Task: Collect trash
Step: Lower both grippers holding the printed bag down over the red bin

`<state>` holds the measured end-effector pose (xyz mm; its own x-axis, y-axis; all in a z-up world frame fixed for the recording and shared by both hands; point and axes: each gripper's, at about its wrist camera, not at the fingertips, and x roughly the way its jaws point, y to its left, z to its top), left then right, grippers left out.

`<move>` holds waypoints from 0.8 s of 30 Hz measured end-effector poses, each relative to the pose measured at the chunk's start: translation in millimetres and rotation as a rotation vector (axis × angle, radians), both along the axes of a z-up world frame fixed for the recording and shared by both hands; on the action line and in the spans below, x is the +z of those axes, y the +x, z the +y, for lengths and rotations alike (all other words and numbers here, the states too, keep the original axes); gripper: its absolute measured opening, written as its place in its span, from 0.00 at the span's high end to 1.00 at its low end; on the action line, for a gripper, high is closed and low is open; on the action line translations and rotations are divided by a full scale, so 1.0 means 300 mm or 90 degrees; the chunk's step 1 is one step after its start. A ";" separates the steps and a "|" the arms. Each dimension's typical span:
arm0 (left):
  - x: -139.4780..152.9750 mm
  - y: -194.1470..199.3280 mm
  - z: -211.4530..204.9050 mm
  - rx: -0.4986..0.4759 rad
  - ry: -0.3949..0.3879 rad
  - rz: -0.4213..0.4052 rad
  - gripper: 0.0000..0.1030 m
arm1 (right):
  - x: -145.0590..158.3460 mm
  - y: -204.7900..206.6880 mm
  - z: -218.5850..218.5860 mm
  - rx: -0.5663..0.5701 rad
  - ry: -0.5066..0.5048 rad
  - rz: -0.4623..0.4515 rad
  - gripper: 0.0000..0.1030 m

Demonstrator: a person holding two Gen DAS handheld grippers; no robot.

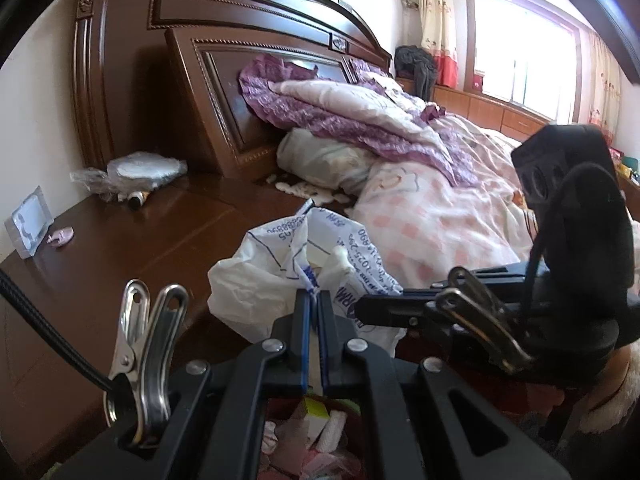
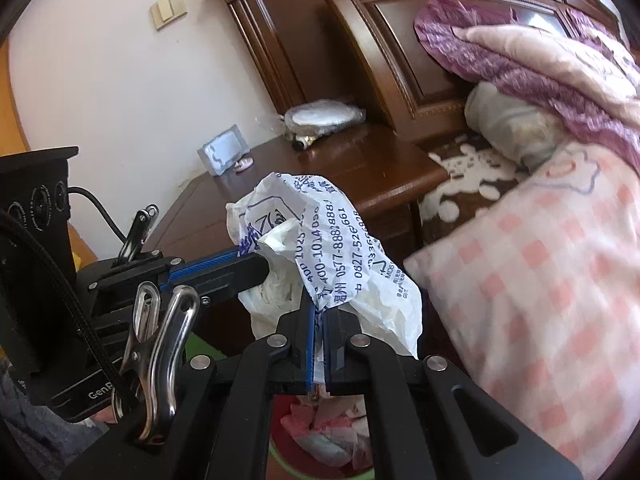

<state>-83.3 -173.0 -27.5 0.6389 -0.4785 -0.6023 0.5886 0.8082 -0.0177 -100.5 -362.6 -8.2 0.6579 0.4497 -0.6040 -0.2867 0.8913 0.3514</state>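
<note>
A white plastic bag (image 1: 260,280) with blue print hangs between both grippers, beside the bed. My left gripper (image 1: 315,300) is shut on the bag's rim. My right gripper (image 2: 320,312) is shut on another part of the same bag (image 2: 340,248). In the right wrist view the left gripper (image 2: 256,268) comes in from the left and pinches the bag. In the left wrist view the right gripper (image 1: 368,310) reaches in from the right at the bag's edge. Below the bag lies crumpled pink and white trash (image 1: 320,432), also seen in the right wrist view (image 2: 332,428).
A dark wooden nightstand (image 1: 160,232) holds a plastic-wrapped round item (image 1: 142,170), a small grey frame (image 1: 28,228) and a small pink object (image 1: 60,237). The bed with a pink checked quilt (image 1: 432,216) and purple bedding (image 1: 340,120) lies to the right. The headboard (image 1: 224,80) stands behind.
</note>
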 end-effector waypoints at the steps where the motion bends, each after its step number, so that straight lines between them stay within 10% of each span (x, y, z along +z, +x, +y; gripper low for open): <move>1: -0.012 -0.005 -0.002 -0.001 0.003 0.006 0.97 | -0.011 -0.006 0.002 0.002 -0.003 0.005 0.96; 24: -0.432 0.057 0.051 0.053 0.103 0.222 0.97 | -0.450 0.031 0.126 0.092 0.012 0.238 0.96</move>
